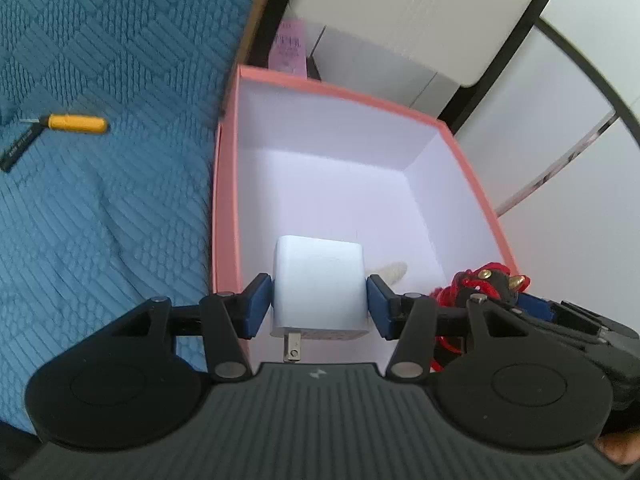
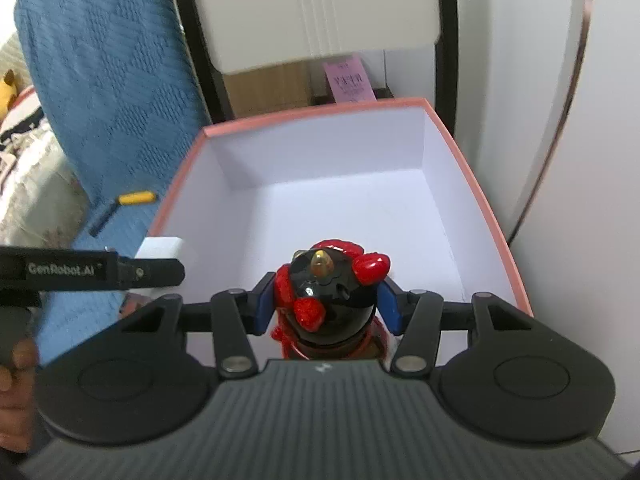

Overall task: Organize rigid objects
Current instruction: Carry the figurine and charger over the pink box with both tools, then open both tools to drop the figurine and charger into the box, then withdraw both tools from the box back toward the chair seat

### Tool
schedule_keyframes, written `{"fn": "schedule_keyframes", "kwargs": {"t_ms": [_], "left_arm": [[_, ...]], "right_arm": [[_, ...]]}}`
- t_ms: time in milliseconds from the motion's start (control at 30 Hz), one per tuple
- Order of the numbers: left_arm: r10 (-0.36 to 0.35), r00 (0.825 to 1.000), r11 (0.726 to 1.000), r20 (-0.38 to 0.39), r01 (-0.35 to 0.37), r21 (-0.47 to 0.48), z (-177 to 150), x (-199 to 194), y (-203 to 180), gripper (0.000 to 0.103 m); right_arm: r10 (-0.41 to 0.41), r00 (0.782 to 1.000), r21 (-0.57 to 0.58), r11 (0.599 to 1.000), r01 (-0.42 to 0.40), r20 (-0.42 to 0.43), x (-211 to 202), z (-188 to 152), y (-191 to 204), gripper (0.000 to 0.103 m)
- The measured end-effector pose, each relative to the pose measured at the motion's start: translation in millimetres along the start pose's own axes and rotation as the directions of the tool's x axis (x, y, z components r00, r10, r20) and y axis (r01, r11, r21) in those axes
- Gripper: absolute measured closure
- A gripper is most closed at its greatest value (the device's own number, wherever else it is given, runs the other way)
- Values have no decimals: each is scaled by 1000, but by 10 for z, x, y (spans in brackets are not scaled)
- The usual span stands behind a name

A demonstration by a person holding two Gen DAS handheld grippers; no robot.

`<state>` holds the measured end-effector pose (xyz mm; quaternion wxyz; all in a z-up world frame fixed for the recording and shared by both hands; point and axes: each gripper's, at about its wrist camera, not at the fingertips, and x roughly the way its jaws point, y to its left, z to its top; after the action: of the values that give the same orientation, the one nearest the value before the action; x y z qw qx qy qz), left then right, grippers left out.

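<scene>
The white charger cube (image 1: 318, 290) sits clamped between the left gripper (image 1: 319, 306)'s blue pads, prongs toward the camera, hanging over the near-left corner of the pink box (image 1: 472, 168). Beside it, the right gripper (image 2: 326, 306) pinches a red-and-black figurine (image 2: 330, 294) upright above the box's near edge; both loads need only go down, I judge.

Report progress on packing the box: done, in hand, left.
Done: nothing clearly lies in the pink box yet. In hand: left gripper clamps the white charger, right gripper clamps the red-and-black figurine, both above the box. Left: the yellow-handled tool and black strip on the blue blanket.
</scene>
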<state>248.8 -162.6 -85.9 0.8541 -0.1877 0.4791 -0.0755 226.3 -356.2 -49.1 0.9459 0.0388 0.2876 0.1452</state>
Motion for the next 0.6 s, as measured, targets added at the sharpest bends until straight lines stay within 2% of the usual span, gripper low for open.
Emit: {"fn": "schedule_keyframes", "kwargs": {"t_ms": [233, 467, 533, 600], "left_arm": [[9, 999, 1000, -33, -8, 14, -80, 206, -76, 45], [3, 1000, 1000, 3, -3, 29, -54, 113, -68, 44], [-2, 1000, 1000, 10, 2, 26, -35, 66, -57, 44], [-6, 1000, 1000, 22, 6, 25, -18, -8, -51, 44]], "right_arm": [[3, 999, 59, 998, -1, -42, 154, -146, -149, 48], [1, 999, 85, 996, 4, -50, 155, -149, -188, 47], [12, 999, 100, 995, -8, -42, 135, -126, -185, 44], [16, 1000, 100, 995, -14, -24, 77, -83, -162, 35]]}}
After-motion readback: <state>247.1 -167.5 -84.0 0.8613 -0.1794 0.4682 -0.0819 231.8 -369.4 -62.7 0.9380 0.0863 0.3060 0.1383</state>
